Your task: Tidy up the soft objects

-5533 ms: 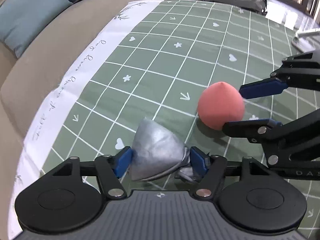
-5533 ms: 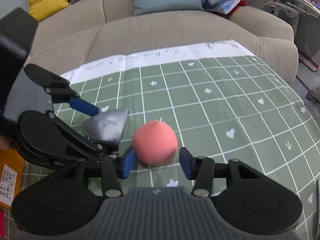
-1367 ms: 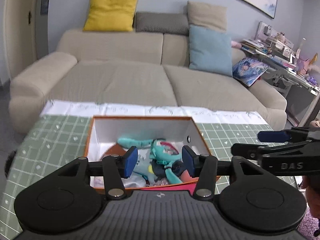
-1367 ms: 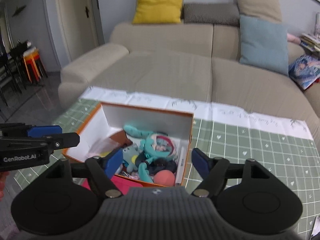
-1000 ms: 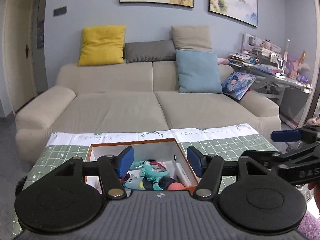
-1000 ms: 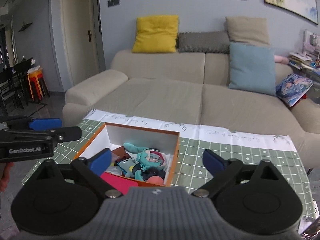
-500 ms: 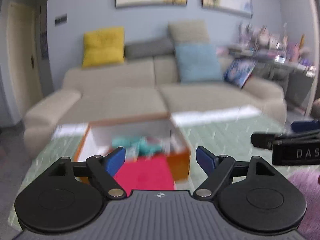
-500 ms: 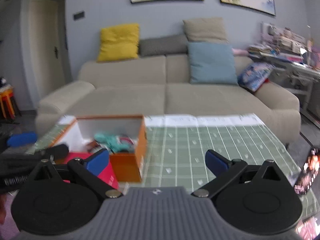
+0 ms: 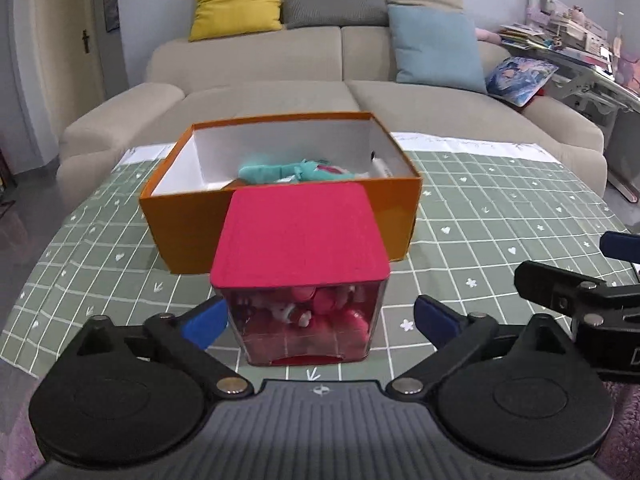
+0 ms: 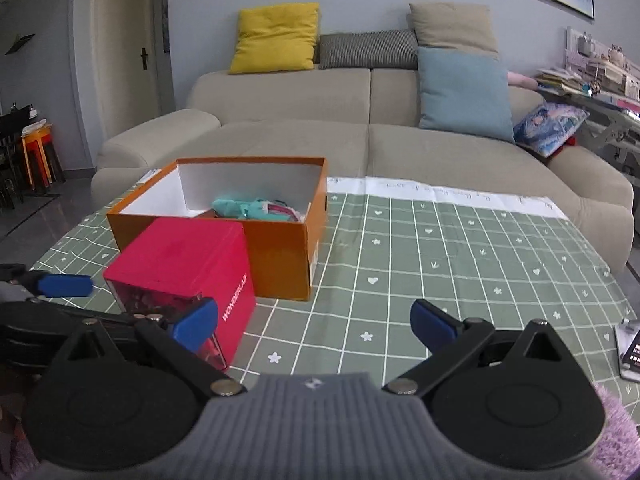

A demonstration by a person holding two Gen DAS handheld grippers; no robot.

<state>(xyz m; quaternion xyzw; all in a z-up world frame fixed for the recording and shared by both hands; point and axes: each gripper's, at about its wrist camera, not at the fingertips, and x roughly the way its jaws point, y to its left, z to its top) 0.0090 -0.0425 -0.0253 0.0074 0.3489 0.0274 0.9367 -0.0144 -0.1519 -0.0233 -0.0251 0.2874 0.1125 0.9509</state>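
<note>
Your left tool is opening wide around the pink box at twelve o'clock, pads not pressing it. The orange box of soft toys stands touching behind it. Your right tool is spread empty over the surface, both boxes at ten o'clock

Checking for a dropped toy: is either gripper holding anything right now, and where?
Nothing is held. The left gripper is opening around the red-lidded box without pressing it; the right gripper is open, empty.
</note>
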